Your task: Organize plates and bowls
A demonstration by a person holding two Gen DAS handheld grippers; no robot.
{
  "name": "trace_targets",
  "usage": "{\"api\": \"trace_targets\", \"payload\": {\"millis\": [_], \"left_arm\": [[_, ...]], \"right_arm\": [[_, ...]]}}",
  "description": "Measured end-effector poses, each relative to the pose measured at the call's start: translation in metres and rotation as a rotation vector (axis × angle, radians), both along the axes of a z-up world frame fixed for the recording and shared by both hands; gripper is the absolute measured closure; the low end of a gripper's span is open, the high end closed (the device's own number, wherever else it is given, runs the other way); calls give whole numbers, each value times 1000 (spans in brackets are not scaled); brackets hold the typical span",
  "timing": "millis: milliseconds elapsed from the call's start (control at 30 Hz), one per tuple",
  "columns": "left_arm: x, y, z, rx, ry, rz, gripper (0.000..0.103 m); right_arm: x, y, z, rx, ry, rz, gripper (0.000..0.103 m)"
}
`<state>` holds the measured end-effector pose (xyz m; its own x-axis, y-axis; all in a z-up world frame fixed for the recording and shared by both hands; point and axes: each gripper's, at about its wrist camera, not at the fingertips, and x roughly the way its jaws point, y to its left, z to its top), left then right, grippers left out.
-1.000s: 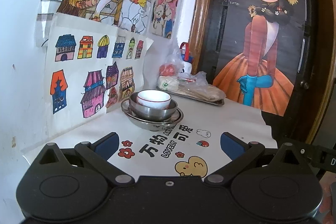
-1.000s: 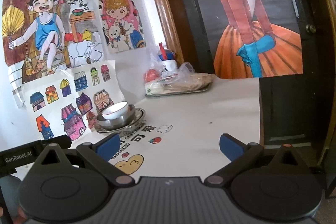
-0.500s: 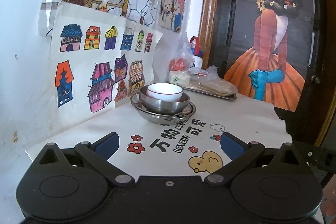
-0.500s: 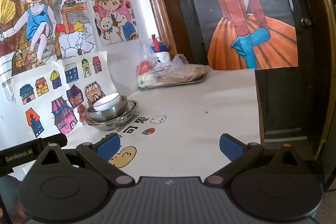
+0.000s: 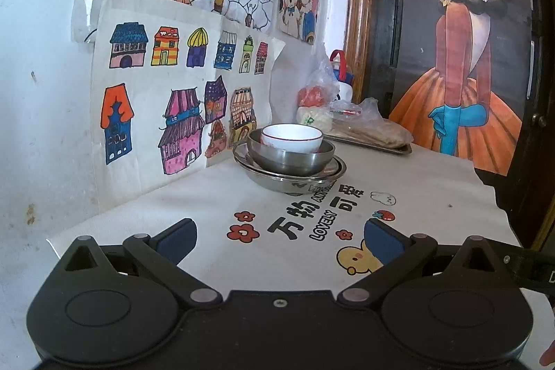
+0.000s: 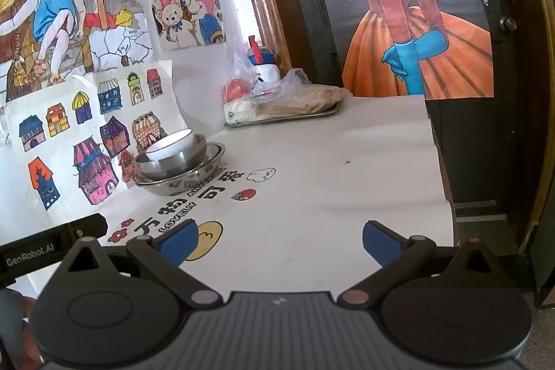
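1. Left gripper (image 5: 279,236): jaws apart, holding nothing, above the near table (image 5: 433,193) edge.
2. Right gripper (image 6: 279,238): jaws apart, empty, over the table's near part.
3. White bowl (image 5: 292,137) sits in a steel bowl (image 5: 289,158), nested on a steel plate (image 5: 333,170), mid-table by the left wall.
4. Tray (image 6: 298,118) with bagged food stands at the far end.
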<state>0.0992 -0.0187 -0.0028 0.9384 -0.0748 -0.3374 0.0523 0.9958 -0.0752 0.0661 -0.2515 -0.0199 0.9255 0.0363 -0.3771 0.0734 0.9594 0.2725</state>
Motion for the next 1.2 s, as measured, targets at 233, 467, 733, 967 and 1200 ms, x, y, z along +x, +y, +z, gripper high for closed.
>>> {"api": "trace_targets", "payload": {"millis": [233,467,733,967,1200], "left_arm": [[1,2,-4,-8,13,9,1],[1,1,-4,-3,14,9,1],[-2,-1,-4,17,9,0,1],[-4,-1,-3,18,3,3,1],[-4,0,-3,18,2,3,1]], "right_arm": [[2,-4,-2,9,6,-17,0],[0,-5,-2,1,1,-20,0],[-1,-5,-2,1,-2,-18,0],[-5,-4,0,-4,-8,-16,0],[-7,-3,1,-13,-14,-11,0]]}}
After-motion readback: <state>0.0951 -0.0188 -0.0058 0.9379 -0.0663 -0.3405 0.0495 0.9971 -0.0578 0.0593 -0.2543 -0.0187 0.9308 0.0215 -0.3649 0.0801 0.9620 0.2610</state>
